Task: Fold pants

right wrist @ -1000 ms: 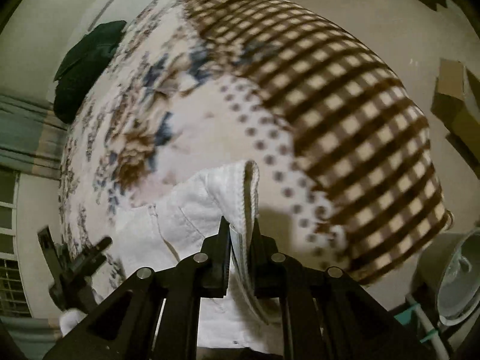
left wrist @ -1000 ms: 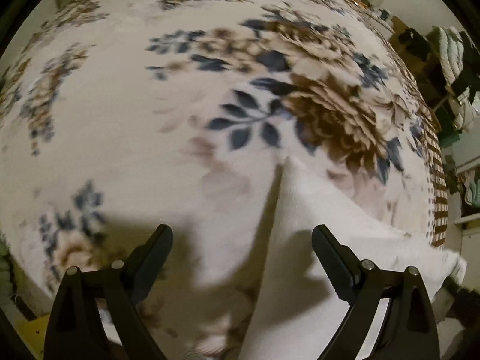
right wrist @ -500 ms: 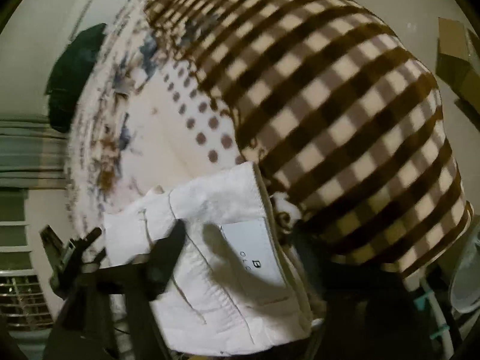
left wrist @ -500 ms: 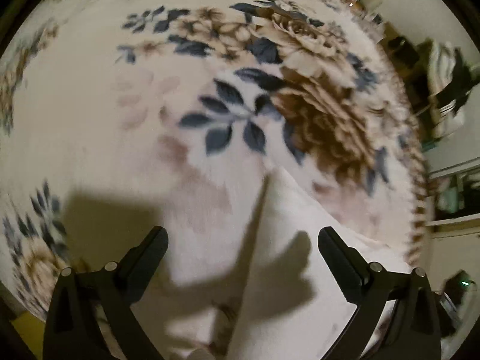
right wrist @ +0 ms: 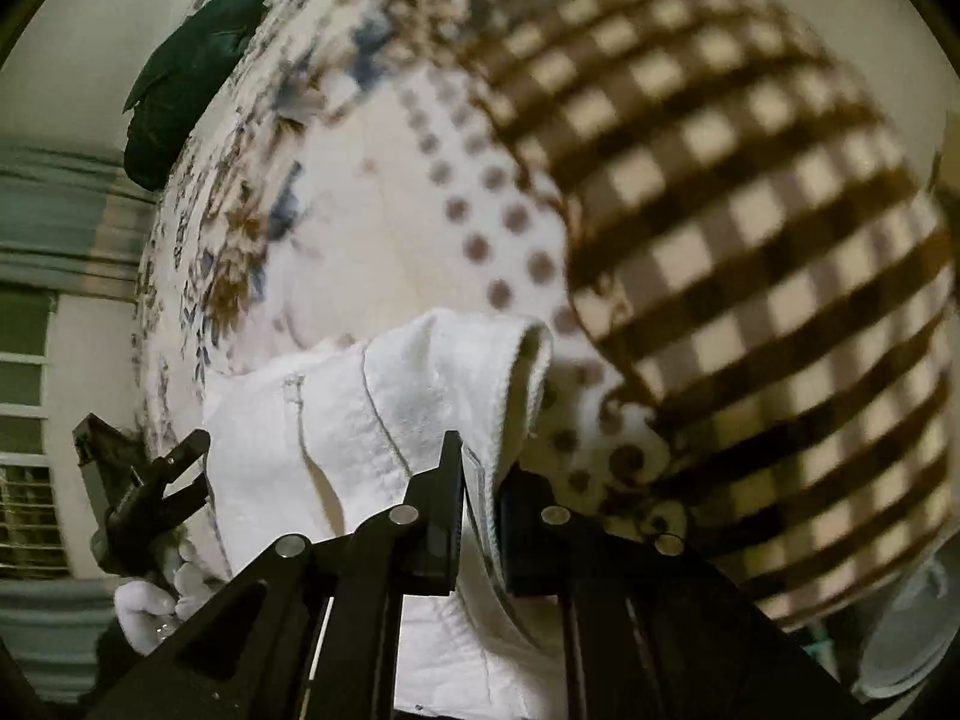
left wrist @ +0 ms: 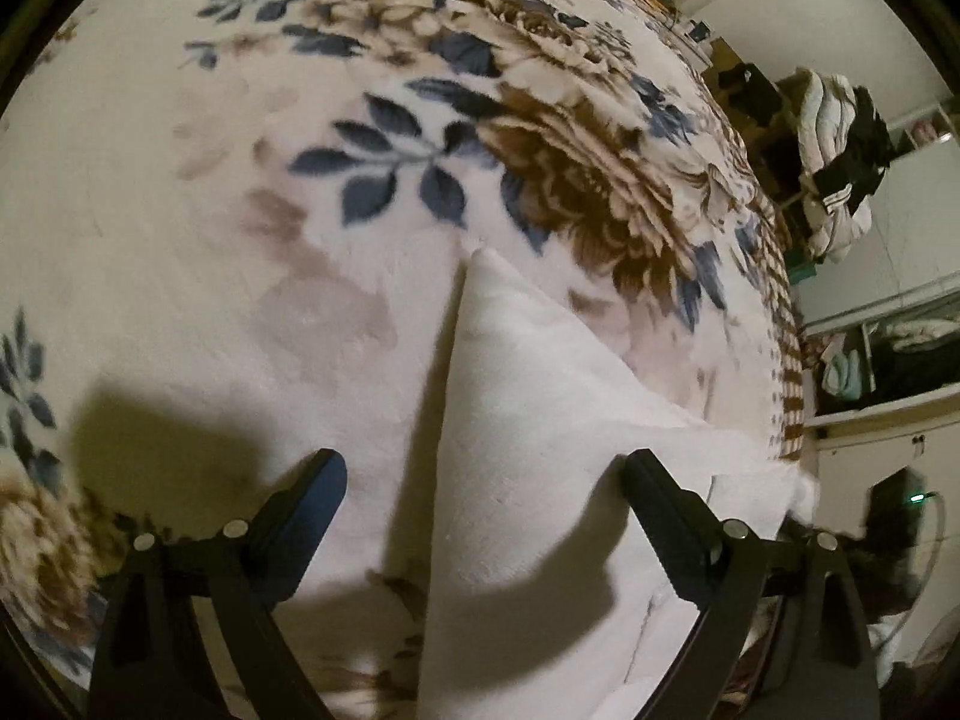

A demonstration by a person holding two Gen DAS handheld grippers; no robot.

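White pants [left wrist: 528, 432] lie on a floral blanket, one pointed corner reaching away from me in the left wrist view. My left gripper [left wrist: 483, 480] is open, its jaws wide apart over that cloth, holding nothing. In the right wrist view my right gripper [right wrist: 480, 480] is shut on the pants [right wrist: 420, 396], pinching the thick waistband edge, which curls up above the fingers. The left gripper [right wrist: 144, 480] also shows at the lower left of the right wrist view, held by a white-gloved hand.
The bed blanket [left wrist: 300, 180] has blue and brown flowers, with a brown checked border [right wrist: 750, 210]. A dark green garment [right wrist: 186, 72] lies at the bed's far end. Piled clothes [left wrist: 840, 150] and shelves stand to the right of the bed.
My right gripper opened half a second ago, letting the pants lie flat, and has closed again on the waistband edge and lifted it. The left gripper stayed open over the cloth.
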